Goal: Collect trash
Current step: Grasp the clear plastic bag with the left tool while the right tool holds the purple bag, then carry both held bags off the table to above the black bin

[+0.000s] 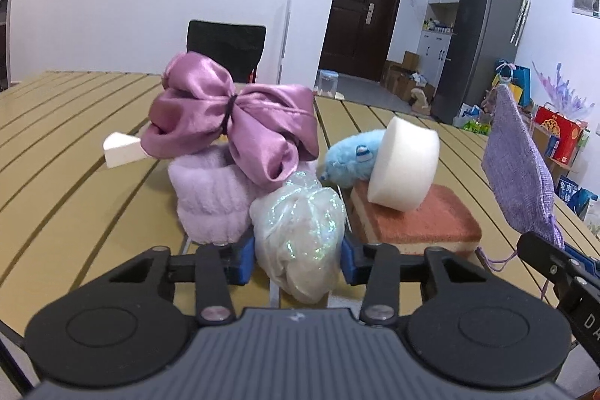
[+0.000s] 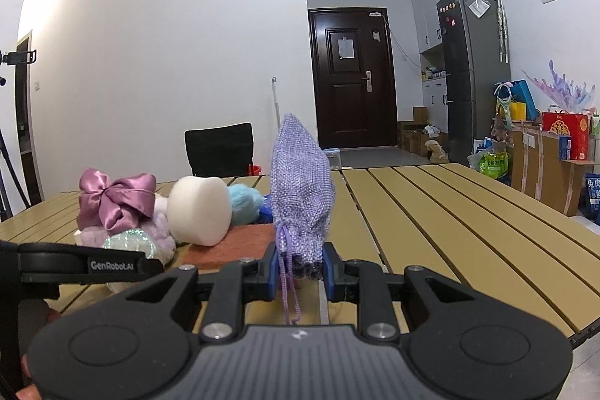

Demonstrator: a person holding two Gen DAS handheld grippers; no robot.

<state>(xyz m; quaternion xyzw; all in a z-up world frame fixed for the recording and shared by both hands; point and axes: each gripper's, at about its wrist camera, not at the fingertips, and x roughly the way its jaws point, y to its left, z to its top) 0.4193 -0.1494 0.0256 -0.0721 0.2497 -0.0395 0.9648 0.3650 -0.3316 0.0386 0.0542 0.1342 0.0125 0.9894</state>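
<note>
Nearest, left tongs clamp an iridescent plastic wad at the pile's near edge on the slatted tabletop, likely for bagging; right tongs pinch a lilac drawstring pouch upright, apparently as receptacle.

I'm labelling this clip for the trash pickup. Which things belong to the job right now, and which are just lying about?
In the job:
- iridescent wad, between left gripper pads
- purple drawstring pouch, clamped in right gripper

Lying about:
- satin bow
- white foam disc
- orange sponge
- blue plush
</note>
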